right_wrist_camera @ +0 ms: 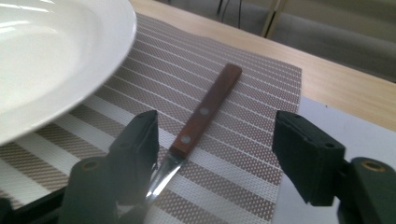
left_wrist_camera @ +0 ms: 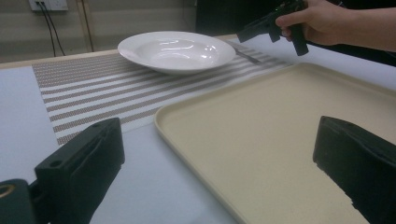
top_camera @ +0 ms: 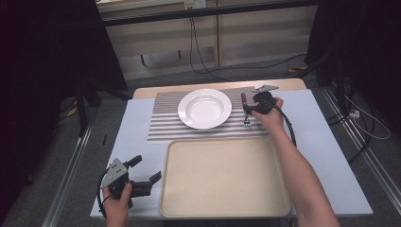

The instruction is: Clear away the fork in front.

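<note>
The fork point(right_wrist_camera: 201, 114) is lying flat on the striped placemat point(right_wrist_camera: 233, 154) btwn the right gripper point(right_wrist_camera: 215, 154)'s wide-open jaws, wooden handle w/ two rivets pointing away from them, metal neck running back toward the left-hand jaw, tines hidden under it. The white plate point(right_wrist_camera: 51, 51) is sitting just beside the jaws on that same side. To do this step well, I'd judge the hand should be shifting a bit so the handle is sitting centred in the gap, then lowering to mat level & closing across the wood near the rivets, not on the thin neck, keeping clear of the plate rim. Left gripper point(top_camera: 142, 183) is resting at the near bench point(top_camera: 331, 156) corner, jaws open, holding nothing, beige tray point(left_wrist_camera: 280, 140) just ahead of them.
</note>
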Motion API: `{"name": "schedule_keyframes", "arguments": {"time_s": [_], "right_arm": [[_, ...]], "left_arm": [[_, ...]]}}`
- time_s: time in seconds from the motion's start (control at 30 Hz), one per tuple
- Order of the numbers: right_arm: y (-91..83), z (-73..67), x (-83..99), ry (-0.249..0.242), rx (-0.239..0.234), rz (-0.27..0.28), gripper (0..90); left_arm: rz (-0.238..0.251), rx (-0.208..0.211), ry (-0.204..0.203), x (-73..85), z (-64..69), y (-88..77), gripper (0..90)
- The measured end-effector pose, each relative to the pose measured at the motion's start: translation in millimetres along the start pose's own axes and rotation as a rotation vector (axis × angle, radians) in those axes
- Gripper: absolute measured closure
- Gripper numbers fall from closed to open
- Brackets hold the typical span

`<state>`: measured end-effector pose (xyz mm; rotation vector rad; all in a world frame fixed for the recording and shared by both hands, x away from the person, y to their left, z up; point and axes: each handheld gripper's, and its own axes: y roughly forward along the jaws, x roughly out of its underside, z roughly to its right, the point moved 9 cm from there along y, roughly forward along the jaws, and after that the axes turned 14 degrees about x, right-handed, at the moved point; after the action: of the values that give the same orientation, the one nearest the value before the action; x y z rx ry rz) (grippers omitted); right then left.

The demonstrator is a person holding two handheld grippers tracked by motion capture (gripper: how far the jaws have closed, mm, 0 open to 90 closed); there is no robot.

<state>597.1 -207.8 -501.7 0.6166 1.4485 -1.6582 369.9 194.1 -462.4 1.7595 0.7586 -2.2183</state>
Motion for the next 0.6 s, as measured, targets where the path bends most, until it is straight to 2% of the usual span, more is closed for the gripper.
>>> {"name": "schedule_keyframes", "arguments": {"time_s": [0.03,0.07,0.1,0.13,0.17,0.23,0.27,0.33,0.37,0.4,0.43,0.53,0.57,0.6], "right_arm": [[6.0,-2.0,2.7,0.008,-0.016,-0.031,44.0],[6.0,-2.0,2.7,0.008,-0.016,-0.031,44.0],[10.2,-3.1,4.6,0.001,-0.017,-0.052,49.9],[10.2,-3.1,4.6,0.001,-0.017,-0.052,49.9],[14.2,-6.5,3.0,0.035,-0.036,-0.048,51.2],[16.2,-7.4,3.0,0.046,-0.026,-0.056,52.3],[20.0,-13.1,4.6,0.042,-0.050,-0.083,56.6],[21.5,-12.9,5.1,0.026,-0.037,-0.090,58.5],[22.6,-15.9,6.0,0.026,-0.053,-0.102,63.2],[23.3,-18.5,7.1,0.038,-0.072,-0.118,66.0],[24.4,-19.0,8.2,0.041,-0.071,-0.131,67.2],[24.4,-18.5,7.2,0.093,-0.085,-0.153,72.8],[23.2,-16.4,8.2,0.096,-0.089,-0.171,78.1],[23.2,-16.4,8.2,0.096,-0.089,-0.171,78.1]], "left_arm": [[0.004,-0.002,0.002,-0.8,-0.5,0.5,2.2],[0.001,-0.004,0.009,-1.0,-0.8,0.6,2.2],[-0.001,-0.006,0.011,-1.0,-0.7,0.6,2.2],[0.000,-0.005,0.014,-1.1,0.2,0.9,2.2],[-0.005,-0.005,0.019,-1.0,1.0,0.6,2.3],[0.000,-0.009,0.018,-1.2,2.3,0.3,2.3],[-0.001,-0.004,0.021,-1.2,3.5,0.4,2.3],[-0.012,-0.005,0.028,-0.2,4.2,0.3,2.3],[-0.012,-0.004,0.028,0.1,4.4,0.3,2.3],[-0.013,-0.004,0.027,0.4,4.5,0.1,2.3],[-0.014,-0.008,0.031,0.5,4.2,-0.5,2.3],[0.002,-0.014,0.024,-0.8,3.3,-2.6,2.3],[0.002,-0.021,0.025,-0.7,2.8,-3.3,2.3],[0.001,-0.026,0.029,-0.8,2.2,-3.8,2.3]]}}
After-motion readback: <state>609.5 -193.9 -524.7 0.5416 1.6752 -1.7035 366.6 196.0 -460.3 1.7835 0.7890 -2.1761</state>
